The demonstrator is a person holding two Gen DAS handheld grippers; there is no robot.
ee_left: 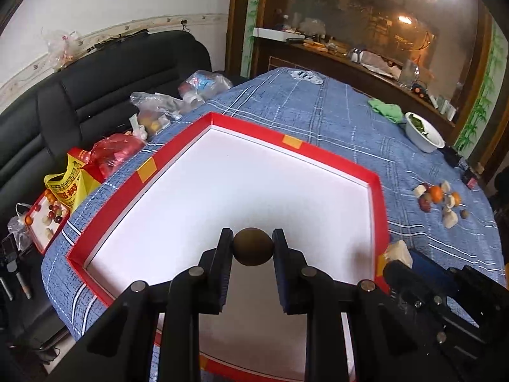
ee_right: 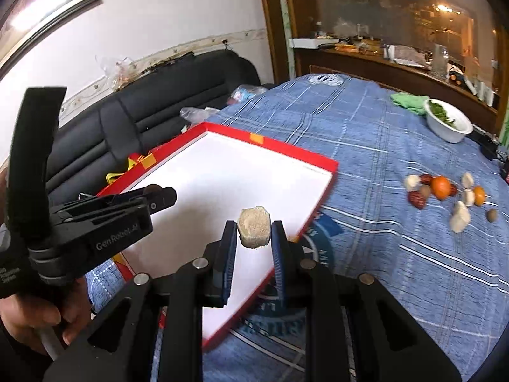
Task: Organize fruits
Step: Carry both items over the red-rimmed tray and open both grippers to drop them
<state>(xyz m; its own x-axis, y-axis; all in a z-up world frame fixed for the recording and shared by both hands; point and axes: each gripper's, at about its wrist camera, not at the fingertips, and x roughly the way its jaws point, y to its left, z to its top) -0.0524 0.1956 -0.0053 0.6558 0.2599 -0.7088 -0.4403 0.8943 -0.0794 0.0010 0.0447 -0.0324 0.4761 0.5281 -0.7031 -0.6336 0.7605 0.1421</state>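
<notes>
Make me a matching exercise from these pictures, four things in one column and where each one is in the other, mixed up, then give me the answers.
Things:
1. brown round fruit
2. pale chunk
3. white bowl of greens
4. green cloth

Places:
A. on the blue tablecloth, far right, beside the green cloth
B. between the fingers of the left gripper
C. lying at the far end, next to the bowl
D. between the fingers of the right gripper

Pairs: 1-B, 2-D, 3-A, 4-C
</notes>
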